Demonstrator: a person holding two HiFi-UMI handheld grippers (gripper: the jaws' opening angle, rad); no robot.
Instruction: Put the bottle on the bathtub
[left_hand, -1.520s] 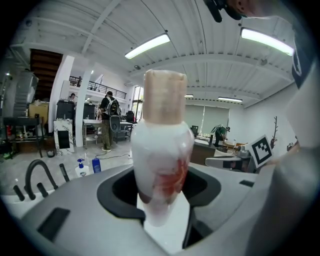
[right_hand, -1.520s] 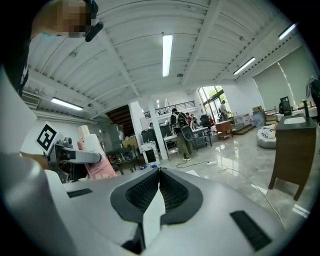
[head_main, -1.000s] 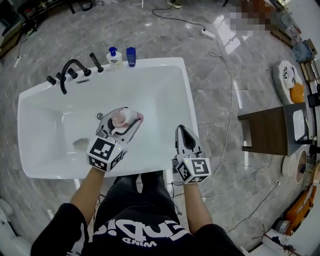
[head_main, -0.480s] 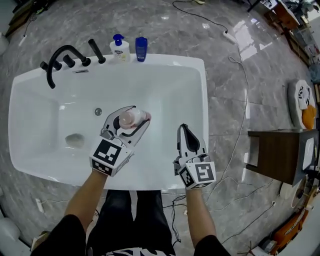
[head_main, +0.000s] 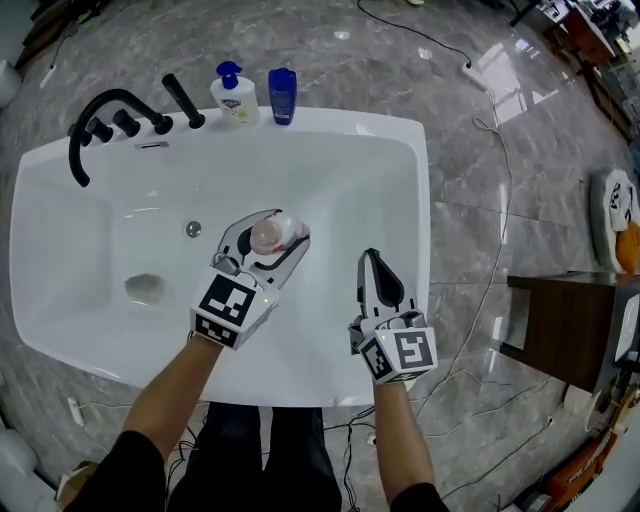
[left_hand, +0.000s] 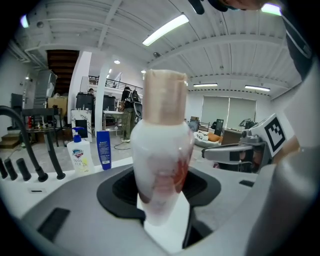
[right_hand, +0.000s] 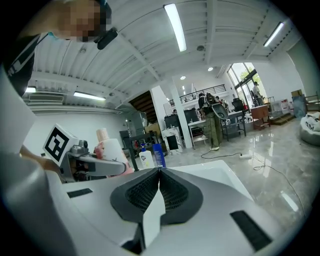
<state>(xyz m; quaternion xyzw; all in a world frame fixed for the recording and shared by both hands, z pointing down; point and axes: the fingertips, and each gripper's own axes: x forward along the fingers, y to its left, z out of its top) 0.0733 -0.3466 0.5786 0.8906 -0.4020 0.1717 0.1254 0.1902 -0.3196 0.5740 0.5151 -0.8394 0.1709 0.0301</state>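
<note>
My left gripper (head_main: 272, 238) is shut on a white bottle (head_main: 272, 233) with a pinkish cap and red print, held over the middle of the white bathtub (head_main: 330, 140). In the left gripper view the bottle (left_hand: 161, 160) stands upright between the jaws and fills the centre. My right gripper (head_main: 374, 270) hovers over the tub's right part, shut with nothing between its jaws. The right gripper view shows the closed jaws and, at left, the bottle (right_hand: 111, 148) in the left gripper (right_hand: 95, 165).
On the tub's far rim stand a white pump bottle (head_main: 230, 95) and a blue bottle (head_main: 282, 96), beside black taps (head_main: 110, 118). A drain (head_main: 193, 229) lies in the tub floor. Cables (head_main: 490, 200) cross the marble floor; a dark table (head_main: 575, 330) is at right.
Both grippers have shifted slightly toward the tub's far side with the bottle still held; the head camera has moved, so the tub sits lower and more centred.
</note>
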